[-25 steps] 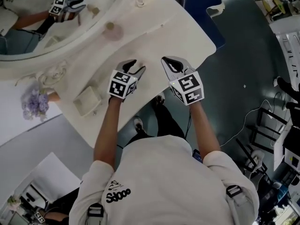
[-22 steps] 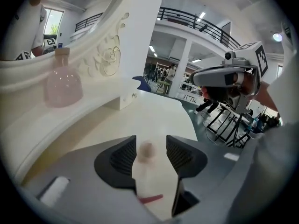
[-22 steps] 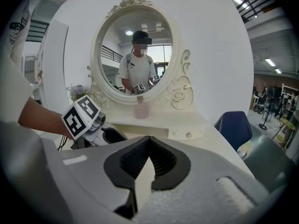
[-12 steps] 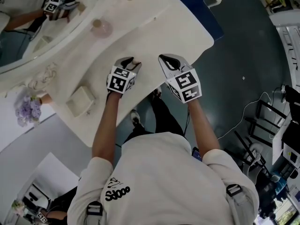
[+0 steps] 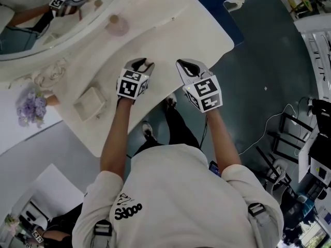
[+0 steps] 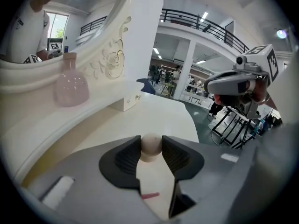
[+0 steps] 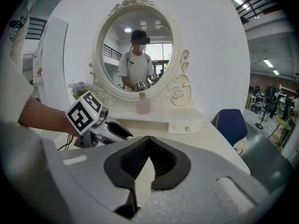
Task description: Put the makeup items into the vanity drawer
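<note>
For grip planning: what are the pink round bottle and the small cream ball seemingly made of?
The pink round bottle looks like glass: translucent, with glossy highlights. The small cream ball is matte and even, perhaps painted wood or plastic.

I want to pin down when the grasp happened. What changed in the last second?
The left gripper barely shifted over the vanity top, but its jaws appear to have drawn together. They are now shut on a small round knob. The right gripper kept its place beside it, shut and empty. The pink bottle and the small box did not move.
</note>
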The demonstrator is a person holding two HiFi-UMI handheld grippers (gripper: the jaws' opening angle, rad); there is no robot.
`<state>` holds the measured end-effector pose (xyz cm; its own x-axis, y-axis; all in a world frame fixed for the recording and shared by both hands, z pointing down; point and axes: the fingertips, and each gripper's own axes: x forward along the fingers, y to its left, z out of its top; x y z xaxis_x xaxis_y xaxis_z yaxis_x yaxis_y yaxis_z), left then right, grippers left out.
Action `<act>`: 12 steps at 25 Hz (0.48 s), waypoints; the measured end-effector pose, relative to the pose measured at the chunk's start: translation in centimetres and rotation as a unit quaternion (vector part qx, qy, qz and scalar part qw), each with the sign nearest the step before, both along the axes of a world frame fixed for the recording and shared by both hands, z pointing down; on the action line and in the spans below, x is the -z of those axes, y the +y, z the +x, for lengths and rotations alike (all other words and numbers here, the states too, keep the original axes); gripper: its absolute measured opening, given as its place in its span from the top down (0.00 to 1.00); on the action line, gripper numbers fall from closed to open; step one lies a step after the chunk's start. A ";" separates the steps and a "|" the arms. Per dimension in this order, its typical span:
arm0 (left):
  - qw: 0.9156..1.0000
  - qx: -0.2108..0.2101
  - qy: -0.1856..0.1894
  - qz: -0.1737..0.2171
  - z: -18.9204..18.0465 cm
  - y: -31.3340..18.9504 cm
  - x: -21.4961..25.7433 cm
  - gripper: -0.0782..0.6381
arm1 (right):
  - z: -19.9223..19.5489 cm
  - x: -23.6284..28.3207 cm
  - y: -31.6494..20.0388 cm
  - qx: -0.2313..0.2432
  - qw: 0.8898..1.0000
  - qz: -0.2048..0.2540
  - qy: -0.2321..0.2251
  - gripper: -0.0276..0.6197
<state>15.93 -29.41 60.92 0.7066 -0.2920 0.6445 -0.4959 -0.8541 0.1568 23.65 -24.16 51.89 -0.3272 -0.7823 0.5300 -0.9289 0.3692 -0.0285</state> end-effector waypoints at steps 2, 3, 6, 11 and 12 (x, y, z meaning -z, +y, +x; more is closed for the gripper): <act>1.000 0.004 0.013 0.011 -0.6 0.2 1.5 0.67 | -0.7 0.7 0.4 0.002 1.000 0.006 0.004 0.95; 1.000 0.007 0.019 0.016 -1.1 0.3 2.3 0.67 | -1.1 1.1 0.6 0.003 1.000 0.009 0.005 0.95; 0.999 0.018 0.036 0.028 -2.7 0.8 4.8 0.67 | -2.6 2.3 1.3 0.007 1.000 0.016 0.004 0.95; 0.996 0.048 0.055 0.055 -6.8 1.5 8.3 0.67 | -6.2 3.9 1.6 0.034 0.999 0.033 0.003 0.95; 0.995 0.055 0.058 0.058 -7.8 1.7 8.8 0.67 | -7.0 4.0 1.6 0.040 0.999 0.035 0.003 0.95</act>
